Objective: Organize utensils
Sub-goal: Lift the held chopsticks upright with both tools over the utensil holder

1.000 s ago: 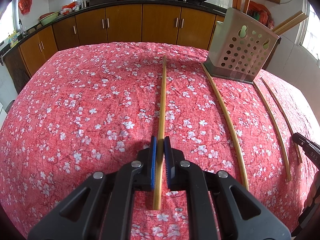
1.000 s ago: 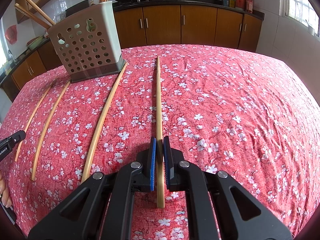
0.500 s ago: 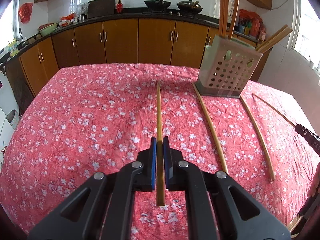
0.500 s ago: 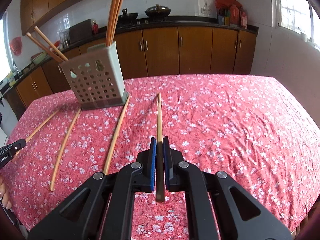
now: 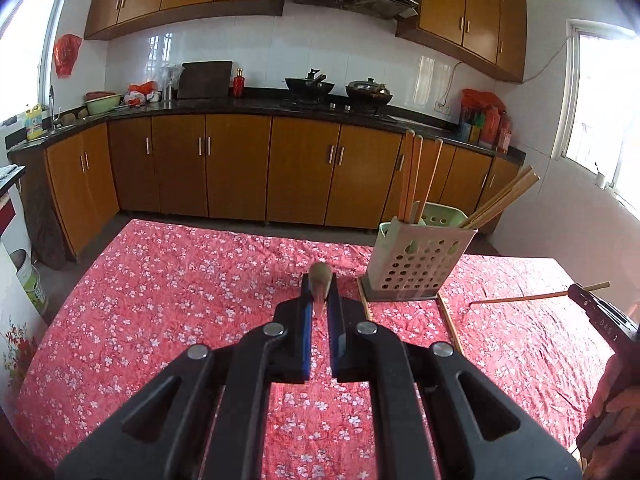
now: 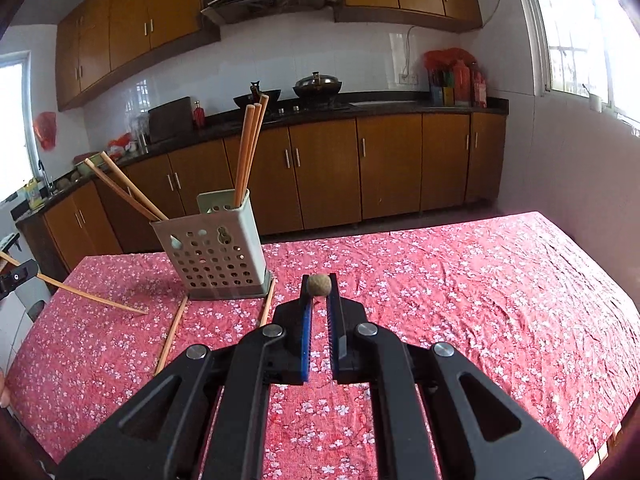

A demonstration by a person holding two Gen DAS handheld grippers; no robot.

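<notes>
Each tongs grips one chopstick, seen end-on: left tongs (image 5: 319, 306) pinch theirs (image 5: 320, 276), right tongs (image 6: 319, 304) theirs (image 6: 319, 285). Light, stiff, smooth sticks likely pivot; grip mid-shaft. Beyond, the perforated holder (image 6: 214, 250) stands on the worktop (image 6: 480, 280), loose chopsticks (image 6: 172, 334) beside its base.

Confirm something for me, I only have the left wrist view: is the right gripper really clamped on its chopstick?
Observer: Yes. The right wrist view shows the right gripper shut on the right chopstick, seen end-on.
Operator: And how does mine hang? I see only its butt end.
Observer: The left chopstick slopes down from the left gripper toward the cloth. In that view its tip is left of the holder.
</notes>
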